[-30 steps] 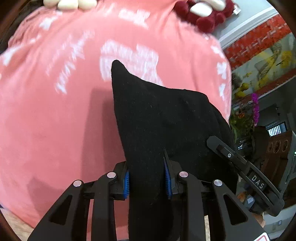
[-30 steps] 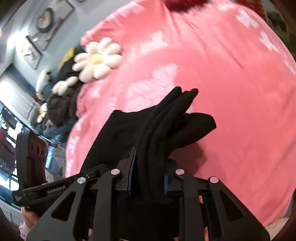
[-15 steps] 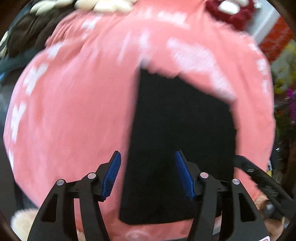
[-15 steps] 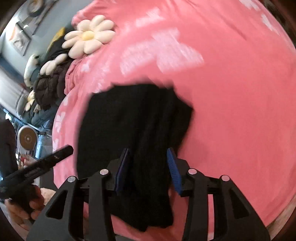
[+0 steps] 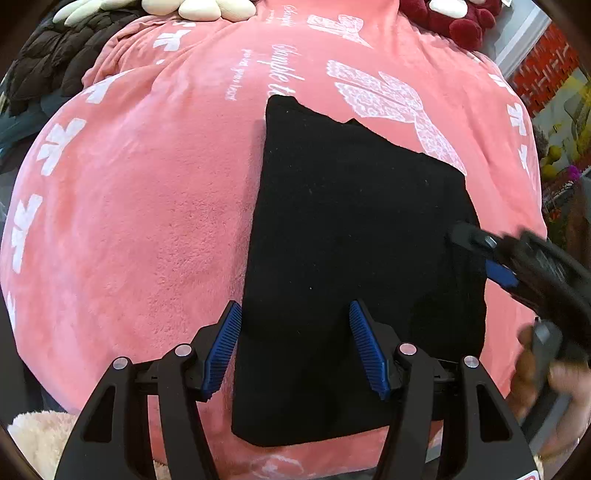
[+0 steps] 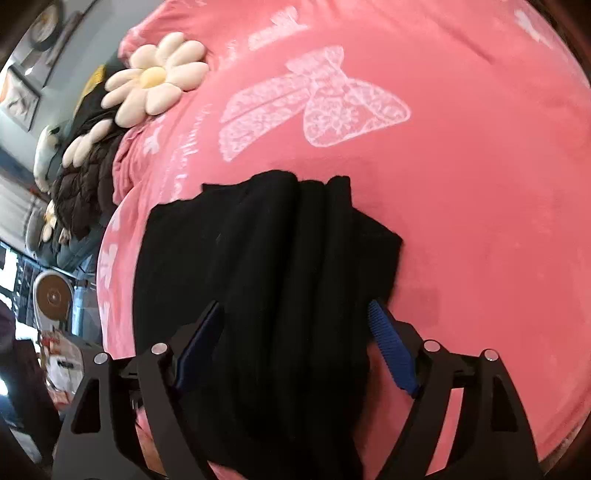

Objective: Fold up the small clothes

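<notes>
A black folded garment [image 5: 351,258] lies flat on the pink blanket [image 5: 129,221]. My left gripper [image 5: 295,332] is open, its blue pads either side of the garment's near left part, holding nothing. My right gripper shows in the left wrist view [image 5: 517,273] at the garment's right edge, blurred. In the right wrist view the same black garment [image 6: 258,277] shows bunched ridges down its right side. My right gripper [image 6: 295,332] is open and straddles it, with the jaws spread wide above the cloth.
The pink blanket [image 6: 461,166] has white butterfly prints. A daisy-shaped cushion [image 6: 155,81] and a dark quilted jacket [image 6: 85,173] lie at its far left. A red plush [image 5: 454,18] sits at the far edge. A cream fluffy cloth [image 5: 37,435] lies near left.
Both grippers, shut on the lifted black garment a second ago, have opened and let it go. The garment now lies flat on the blanket. Both grippers have drawn back and opened wider.
</notes>
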The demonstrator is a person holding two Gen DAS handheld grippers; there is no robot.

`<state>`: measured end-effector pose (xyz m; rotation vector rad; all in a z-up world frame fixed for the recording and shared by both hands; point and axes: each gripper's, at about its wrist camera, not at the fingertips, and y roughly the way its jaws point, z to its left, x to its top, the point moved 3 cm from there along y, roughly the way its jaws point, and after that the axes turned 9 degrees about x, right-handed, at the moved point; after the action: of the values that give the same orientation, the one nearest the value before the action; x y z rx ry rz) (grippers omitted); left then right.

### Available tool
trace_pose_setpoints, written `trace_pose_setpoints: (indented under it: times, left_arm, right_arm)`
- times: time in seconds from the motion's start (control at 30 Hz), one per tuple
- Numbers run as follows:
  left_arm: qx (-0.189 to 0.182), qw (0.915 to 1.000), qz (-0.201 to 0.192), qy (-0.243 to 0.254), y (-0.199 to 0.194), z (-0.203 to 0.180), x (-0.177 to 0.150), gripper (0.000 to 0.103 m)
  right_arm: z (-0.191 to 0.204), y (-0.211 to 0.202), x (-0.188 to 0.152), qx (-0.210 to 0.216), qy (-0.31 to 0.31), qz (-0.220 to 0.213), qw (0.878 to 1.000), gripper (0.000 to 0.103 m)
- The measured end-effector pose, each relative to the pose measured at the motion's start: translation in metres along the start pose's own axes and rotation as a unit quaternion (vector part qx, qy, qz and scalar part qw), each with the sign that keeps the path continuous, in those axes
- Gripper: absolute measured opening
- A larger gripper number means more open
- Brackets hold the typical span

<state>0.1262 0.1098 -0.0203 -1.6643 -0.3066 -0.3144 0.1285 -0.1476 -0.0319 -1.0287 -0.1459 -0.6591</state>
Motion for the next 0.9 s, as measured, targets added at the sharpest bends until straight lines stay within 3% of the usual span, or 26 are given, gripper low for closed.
trace_pose_setpoints:
  times: [0.07, 0.13, 0.23, 0.3, 0.4, 0.53, 0.6, 0.67, 0.7, 0.73, 0.83, 0.87, 0.9]
  left_arm:
    - [-0.003, 1.0, 0.002, -0.002, 0.0, 0.0, -0.001, 0.058]
    - [-0.006, 1.0, 0.004, -0.002, 0.002, 0.002, 0.0, 0.058]
    - [-0.014, 0.9999, 0.004, -0.004, 0.005, 0.002, 0.001, 0.059]
    - [-0.017, 0.9998, 0.003, -0.005, 0.007, 0.001, 0.002, 0.062]
    - [-0.013, 0.9999, 0.002, 0.001, 0.013, -0.003, 0.003, 0.065]
    - [-0.013, 0.9999, -0.005, -0.004, 0.015, -0.001, 0.0, 0.069]
    - [-0.018, 0.9997, -0.009, -0.013, 0.012, 0.004, -0.002, 0.071]
    - [-0.029, 0.9993, -0.002, -0.025, 0.012, 0.007, -0.005, 0.071]
    - [-0.038, 0.9986, 0.006, -0.035, 0.013, 0.009, -0.006, 0.071]
    - [-0.047, 0.9979, 0.011, -0.044, 0.013, 0.011, -0.007, 0.071]
    - [-0.083, 0.9928, 0.039, -0.077, 0.02, 0.016, -0.01, 0.071]
    - [-0.094, 0.9906, 0.048, -0.086, 0.024, 0.017, -0.011, 0.071]
    - [-0.1, 0.9895, 0.05, -0.091, 0.025, 0.017, -0.012, 0.071]
  right_arm:
    - [0.002, 0.004, 0.003, 0.004, -0.005, -0.006, 1.0, 0.067]
    - [0.01, -0.001, 0.01, 0.013, -0.027, -0.012, 0.999, 0.021]
    - [0.019, -0.024, 0.022, 0.028, -0.05, -0.044, 0.997, 0.012]
    - [0.025, -0.033, 0.026, 0.023, -0.077, -0.06, 0.995, 0.01]
    - [0.004, -0.003, 0.018, -0.02, -0.082, -0.002, 0.996, 0.015]
    - [0.002, -0.037, 0.009, 0.008, -0.052, -0.054, 0.997, 0.02]
    - [0.007, -0.049, -0.002, 0.011, -0.06, -0.056, 0.997, 0.021]
    - [0.004, -0.048, -0.019, 0.003, -0.06, -0.027, 0.998, 0.044]
    - [0.003, -0.046, -0.022, -0.007, -0.061, -0.023, 0.998, 0.065]
    - [-0.001, -0.04, -0.03, -0.015, -0.067, -0.014, 0.998, 0.068]
    - [-0.01, -0.02, -0.041, 0.02, -0.035, 0.019, 0.999, 0.064]
    - [-0.011, -0.015, -0.042, 0.043, -0.029, 0.023, 0.998, 0.051]
    - [-0.01, -0.009, -0.041, 0.048, -0.029, 0.027, 0.998, 0.027]
